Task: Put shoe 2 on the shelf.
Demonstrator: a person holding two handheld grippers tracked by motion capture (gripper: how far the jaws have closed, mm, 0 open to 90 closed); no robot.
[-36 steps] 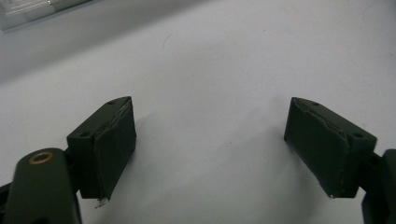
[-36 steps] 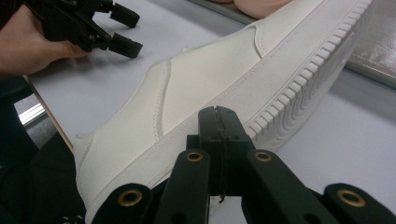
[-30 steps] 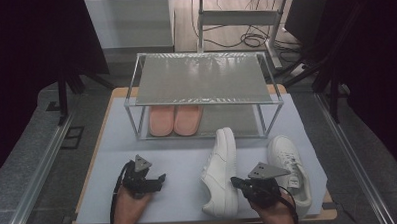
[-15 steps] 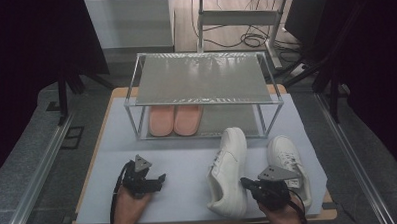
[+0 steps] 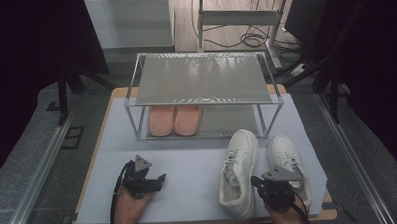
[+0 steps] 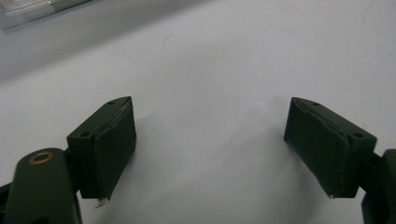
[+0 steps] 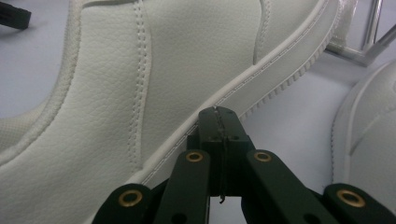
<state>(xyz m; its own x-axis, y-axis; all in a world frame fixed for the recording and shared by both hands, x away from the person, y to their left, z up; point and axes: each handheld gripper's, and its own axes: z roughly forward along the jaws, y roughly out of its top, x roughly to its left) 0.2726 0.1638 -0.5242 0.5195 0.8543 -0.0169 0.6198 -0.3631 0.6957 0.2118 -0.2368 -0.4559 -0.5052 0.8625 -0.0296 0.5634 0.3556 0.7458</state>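
Right gripper (image 7: 219,114), jaws closed empty, nudges the white sneaker (image 5: 238,173) straight; left gripper (image 5: 156,181) rests open; next, pairing the shoes.

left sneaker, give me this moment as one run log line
left sneaker: on mat, toe toward rack | right gripper: shut, tips against sneaker sole edge | left gripper: open, empty

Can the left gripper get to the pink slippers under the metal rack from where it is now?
Probably yes: the open left gripper faces bare mat, and the pink slippers sit at the silver metal rack's open front.
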